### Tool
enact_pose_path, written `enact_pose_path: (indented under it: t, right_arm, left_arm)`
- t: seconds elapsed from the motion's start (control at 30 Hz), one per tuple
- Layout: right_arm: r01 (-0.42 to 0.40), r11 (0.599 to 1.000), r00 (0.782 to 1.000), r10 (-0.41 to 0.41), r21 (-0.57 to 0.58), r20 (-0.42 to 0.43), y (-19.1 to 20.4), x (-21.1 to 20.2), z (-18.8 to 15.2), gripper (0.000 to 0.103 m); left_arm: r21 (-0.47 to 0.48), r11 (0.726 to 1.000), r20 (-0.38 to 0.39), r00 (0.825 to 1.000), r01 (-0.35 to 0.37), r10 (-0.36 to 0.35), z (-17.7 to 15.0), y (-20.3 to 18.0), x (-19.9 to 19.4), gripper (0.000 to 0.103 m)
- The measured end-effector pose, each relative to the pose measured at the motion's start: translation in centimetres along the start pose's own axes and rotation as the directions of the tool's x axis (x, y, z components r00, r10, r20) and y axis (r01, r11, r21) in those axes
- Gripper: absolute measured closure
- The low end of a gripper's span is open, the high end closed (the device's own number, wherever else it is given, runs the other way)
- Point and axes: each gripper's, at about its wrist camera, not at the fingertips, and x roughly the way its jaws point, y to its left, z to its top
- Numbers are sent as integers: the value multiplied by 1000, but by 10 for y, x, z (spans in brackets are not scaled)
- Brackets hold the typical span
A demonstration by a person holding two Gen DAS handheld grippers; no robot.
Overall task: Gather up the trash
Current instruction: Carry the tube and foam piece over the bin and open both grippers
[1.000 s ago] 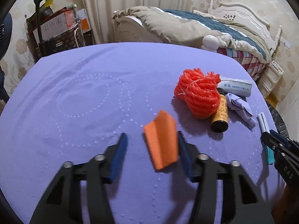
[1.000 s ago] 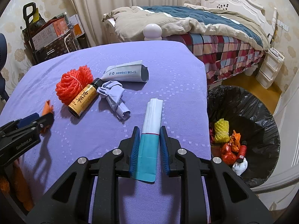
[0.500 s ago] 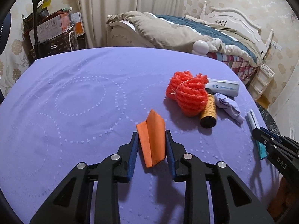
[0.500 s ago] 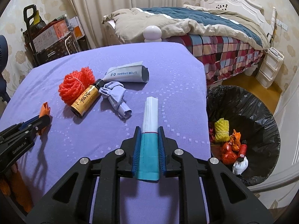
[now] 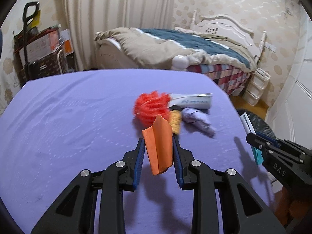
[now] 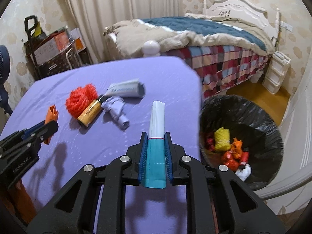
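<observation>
My left gripper (image 5: 158,145) is shut on a folded orange paper (image 5: 159,146) and holds it above the purple table (image 5: 68,117). My right gripper (image 6: 156,136) is shut on a white and teal packet (image 6: 156,136) and holds it lifted near the table's right edge. On the table lie a red mesh ball (image 6: 81,99), a yellow-brown bottle (image 6: 89,114), a crumpled lilac cloth (image 6: 117,111) and a grey tube (image 6: 126,88). A black-lined trash bin (image 6: 253,117) stands on the floor to the right, with several pieces of trash in it.
A bed (image 6: 204,31) with a checked cover stands behind the table. Boxes and a trolley (image 6: 50,48) stand at the back left. A white drawer unit (image 6: 276,72) stands by the bed. A fan (image 6: 3,62) shows at the far left.
My left gripper closed on the orange paper and lifted it off the table. My right gripper tightened on the teal packet and raised it, moving toward the bin side.
</observation>
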Motion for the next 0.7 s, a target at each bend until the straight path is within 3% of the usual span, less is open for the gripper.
enact_pose_path:
  t: [0.4, 0.7]
  right_arm:
    - [147, 984, 985, -155, 97, 76, -82, -24, 7, 86]
    - [211, 964, 972, -224, 160, 69, -139, -18, 5, 86]
  left_arm:
    - [110, 987, 63, 990, 116, -123, 30, -82, 9, 74]
    - [205, 962, 41, 980, 181, -194, 45, -150, 39, 74]
